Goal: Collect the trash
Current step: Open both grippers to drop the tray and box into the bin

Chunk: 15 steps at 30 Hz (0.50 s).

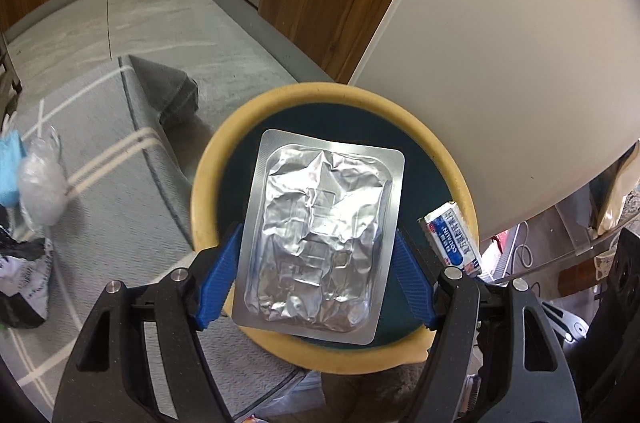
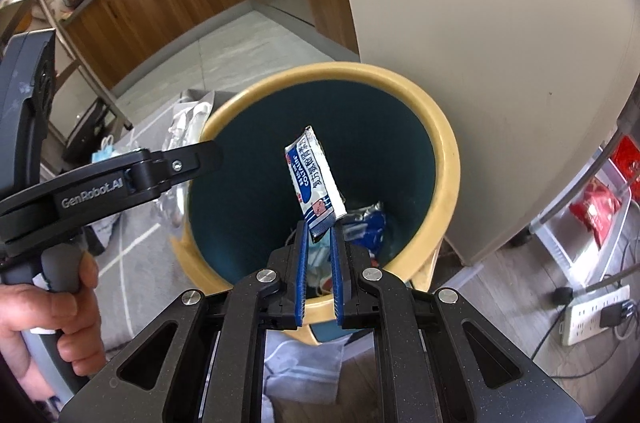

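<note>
While your left gripper clamps the foil blister pack and your right gripper pinches the sachet, both hang over the bin's yellow rim, beside the white cabinet.

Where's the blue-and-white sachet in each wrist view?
Left wrist: blue-and-white sachet at right, beside the foil tray, over the bin's rim.
Right wrist: centre, pinched in the right tool.
Shared landmark: the yellow-rimmed bin.

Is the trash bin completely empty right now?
No, the right wrist view shows crumpled wrappers lying at the bottom of the bin.
</note>
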{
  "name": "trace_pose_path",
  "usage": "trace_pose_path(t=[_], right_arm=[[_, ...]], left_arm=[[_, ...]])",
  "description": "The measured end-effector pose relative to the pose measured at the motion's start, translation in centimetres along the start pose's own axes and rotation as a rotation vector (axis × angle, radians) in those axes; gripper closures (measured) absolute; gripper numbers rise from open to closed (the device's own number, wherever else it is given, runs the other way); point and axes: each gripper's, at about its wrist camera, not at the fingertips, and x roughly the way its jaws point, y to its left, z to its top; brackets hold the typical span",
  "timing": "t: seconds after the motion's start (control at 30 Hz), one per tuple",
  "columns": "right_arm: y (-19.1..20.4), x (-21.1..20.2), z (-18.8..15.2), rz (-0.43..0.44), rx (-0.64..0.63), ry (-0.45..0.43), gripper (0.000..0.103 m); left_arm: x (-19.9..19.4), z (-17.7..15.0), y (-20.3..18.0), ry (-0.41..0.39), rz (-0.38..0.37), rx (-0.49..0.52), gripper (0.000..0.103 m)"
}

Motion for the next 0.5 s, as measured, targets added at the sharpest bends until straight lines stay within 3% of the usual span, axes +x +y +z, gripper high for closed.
trace_pose_path(t=[0.07, 0.13, 0.27, 0.33, 0.5], right_arm=[[0.0, 0.0, 0.0, -0.001, 0.003, 0.004, 0.09], [-0.1, 0.0, 0.0, -0.001, 0.007, 0.002, 0.088], [-0.5, -0.4, 0.1, -0.003, 0.018, -0.014, 0.079], [-0.5, -0.6, 0.1, -0.003, 0.019, -0.022, 0.072], [-0.4, -1.5, 0.4, -0.013, 0.022, -0.059, 0.043]], left_arm=[[0.2, -0.1, 0.1, 0.009, -0.003, -0.01, 0.029], [0.2, 0.0, 0.3, 0.003, -0.01, -0.027, 0.019], [-0.7, 0.4, 0.6, -0.02, -0.016, -0.041, 0.018], [-1.1, 0.5, 0.7, -0.032, -0.02, -0.047, 0.017], [-2.6, 0.4, 1.3, -0.057, -0.011, -0.051, 0.014]])
